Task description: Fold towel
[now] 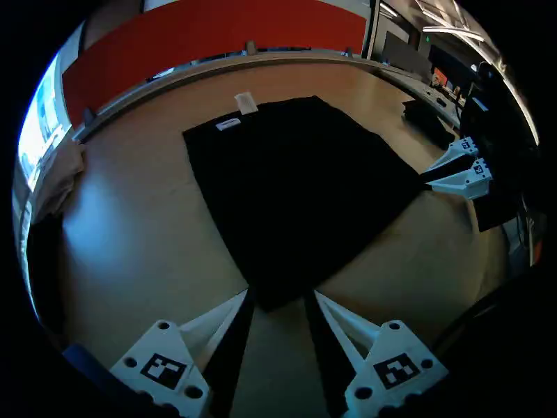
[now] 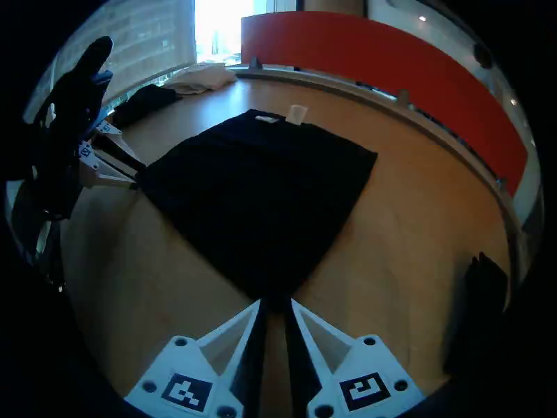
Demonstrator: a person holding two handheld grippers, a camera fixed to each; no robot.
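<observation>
One black towel (image 1: pixel 299 188), spread flat over the middle of the tabletop (image 1: pixel 132 223), lying as a diamond with a corner toward each gripper. Carries a small white tag (image 1: pixel 228 124) near its far corner. Just past that corner, toward the far edge, a small white object (image 1: pixel 245 102).

Left gripper (image 1: pixel 280 292) at the near corner in the left gripper view: fingers held wide, the towel's tip resting in the gap between them. Right gripper (image 2: pixel 276 302) at the neighbouring corner: fingers drawn narrow, cloth tip inside the slit, a strip of bare wood showing lower down between them. Cannot tell whether the pads truly press the cloth. Seen from the right gripper view, a dark gloved hand (image 2: pixel 69 104) behind the left gripper at the towel's side corner.

Farther out: red panel (image 2: pixel 390 63) standing along the far edge of the tabletop. Pale cloth heap (image 2: pixel 202 76) and dark cloth heap (image 2: pixel 150 97) side by side at the edge near the bright window (image 2: pixel 223 21).
</observation>
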